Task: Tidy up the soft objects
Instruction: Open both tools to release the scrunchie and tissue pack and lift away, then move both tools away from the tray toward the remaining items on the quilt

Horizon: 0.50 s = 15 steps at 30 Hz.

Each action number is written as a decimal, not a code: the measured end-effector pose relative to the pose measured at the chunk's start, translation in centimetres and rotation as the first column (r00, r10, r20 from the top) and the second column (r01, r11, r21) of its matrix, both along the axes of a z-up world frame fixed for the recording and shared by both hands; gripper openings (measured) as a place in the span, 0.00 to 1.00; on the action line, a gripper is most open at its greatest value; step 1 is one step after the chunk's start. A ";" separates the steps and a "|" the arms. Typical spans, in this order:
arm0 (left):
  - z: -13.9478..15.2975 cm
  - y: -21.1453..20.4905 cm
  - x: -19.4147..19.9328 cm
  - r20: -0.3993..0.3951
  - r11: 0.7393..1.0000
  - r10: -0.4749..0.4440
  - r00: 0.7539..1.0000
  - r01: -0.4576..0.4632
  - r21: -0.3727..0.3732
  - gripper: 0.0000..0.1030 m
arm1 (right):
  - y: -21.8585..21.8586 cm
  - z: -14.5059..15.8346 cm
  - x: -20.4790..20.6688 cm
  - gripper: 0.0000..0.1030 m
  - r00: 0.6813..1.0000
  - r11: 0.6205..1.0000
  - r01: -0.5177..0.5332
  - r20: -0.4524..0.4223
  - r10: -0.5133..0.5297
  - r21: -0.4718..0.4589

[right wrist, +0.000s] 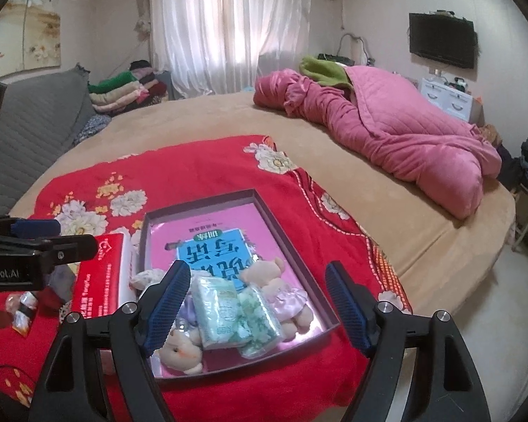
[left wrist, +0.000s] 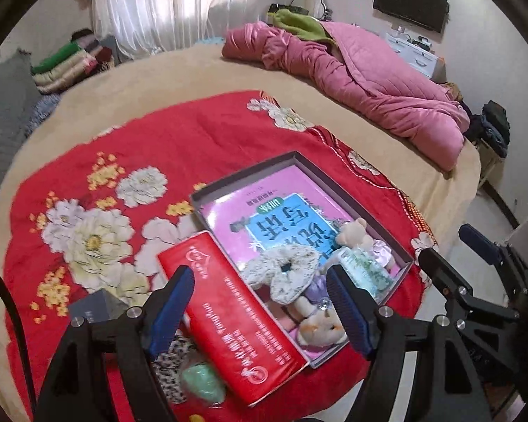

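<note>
A shallow grey box tray (left wrist: 309, 163) (right wrist: 260, 207) with a pink book inside lies on a red floral cloth (left wrist: 179, 137) (right wrist: 207, 168). In it are a white scrunchie (left wrist: 281, 270), two small plush bears (left wrist: 355, 235) (left wrist: 320, 327) (right wrist: 281, 281) (right wrist: 179, 348) and two green tissue packs (right wrist: 214, 313) (right wrist: 258, 323). A red tissue box (left wrist: 236, 320) (right wrist: 98, 274) lies left of the tray. My left gripper (left wrist: 260, 309) is open above the red box and tray edge. My right gripper (right wrist: 260, 306) is open above the tissue packs, empty.
A mint-green soft object (left wrist: 202, 383) and a patterned cloth (left wrist: 169, 369) lie left of the red box, with a small dark box (left wrist: 95, 307) beside them. A pink quilt (left wrist: 362, 81) (right wrist: 387, 123) lies across the far bed. The bed's edge is at the right.
</note>
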<state>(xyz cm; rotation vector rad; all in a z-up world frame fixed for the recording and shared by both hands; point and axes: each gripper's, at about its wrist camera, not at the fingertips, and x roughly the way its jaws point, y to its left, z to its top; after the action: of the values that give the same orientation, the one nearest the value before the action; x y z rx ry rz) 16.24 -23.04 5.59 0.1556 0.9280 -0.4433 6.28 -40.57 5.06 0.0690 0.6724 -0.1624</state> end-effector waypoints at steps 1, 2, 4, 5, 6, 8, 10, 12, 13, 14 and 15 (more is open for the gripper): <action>0.3 0.3 -0.4 0.009 1.000 0.003 1.000 -0.003 -0.003 0.75 | 0.3 0.2 -0.1 0.78 1.000 1.000 -0.002 0.002 0.002 -0.004; 0.5 0.4 -0.7 0.015 1.000 0.003 1.000 -0.003 -0.007 0.75 | 0.5 0.3 -0.2 0.78 1.000 1.000 -0.003 0.003 0.003 -0.005; 1.0 0.8 -1.2 0.030 1.000 0.007 1.000 -0.006 -0.008 0.75 | 0.8 0.6 -0.5 0.78 1.000 1.000 0.000 0.009 0.000 -0.003; 1.2 1.1 -1.5 0.035 1.000 0.009 0.999 -0.008 -0.011 0.75 | 1.0 0.8 -0.6 0.78 1.000 1.000 -0.001 0.011 0.001 0.006; 1.4 1.3 -1.7 0.038 1.000 0.011 0.999 -0.011 -0.014 0.75 | 1.1 1.0 -0.8 0.78 1.000 1.000 -0.004 0.013 0.004 0.009; 1.8 2.1 -2.3 0.045 0.999 0.019 0.999 -0.017 -0.033 0.75 | 1.5 1.5 -1.1 0.78 1.000 1.000 -0.003 0.024 0.003 0.001; 2.0 2.7 -2.7 0.043 0.999 0.029 0.999 -0.027 -0.033 0.75 | 2.0 2.0 -1.5 0.78 0.999 1.000 -0.006 0.031 0.006 -0.011; 2.2 3.5 -3.2 0.045 0.999 0.038 0.998 -0.036 -0.034 0.75 | 2.4 2.5 -1.9 0.78 0.999 1.000 -0.015 0.040 0.015 -0.001; 2.2 3.8 -3.5 0.046 0.999 0.040 0.998 -0.039 -0.035 0.75 | 2.6 2.7 -2.0 0.78 0.999 1.000 -0.021 0.045 0.020 0.007; 2.2 4.2 -3.7 0.044 0.998 0.044 0.998 -0.043 -0.035 0.75 | 2.8 2.9 -2.2 0.78 0.998 0.999 -0.028 0.050 0.027 0.015; 2.3 4.5 -3.8 0.043 0.998 0.049 0.998 -0.048 -0.034 0.75 | 3.0 3.1 -2.3 0.78 0.998 0.999 -0.035 0.054 0.034 0.018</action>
<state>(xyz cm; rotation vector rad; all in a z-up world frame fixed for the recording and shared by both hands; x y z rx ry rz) 12.39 -18.53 7.85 0.1121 0.8794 -0.4088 4.00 -37.57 8.14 0.0793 0.6216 -0.1204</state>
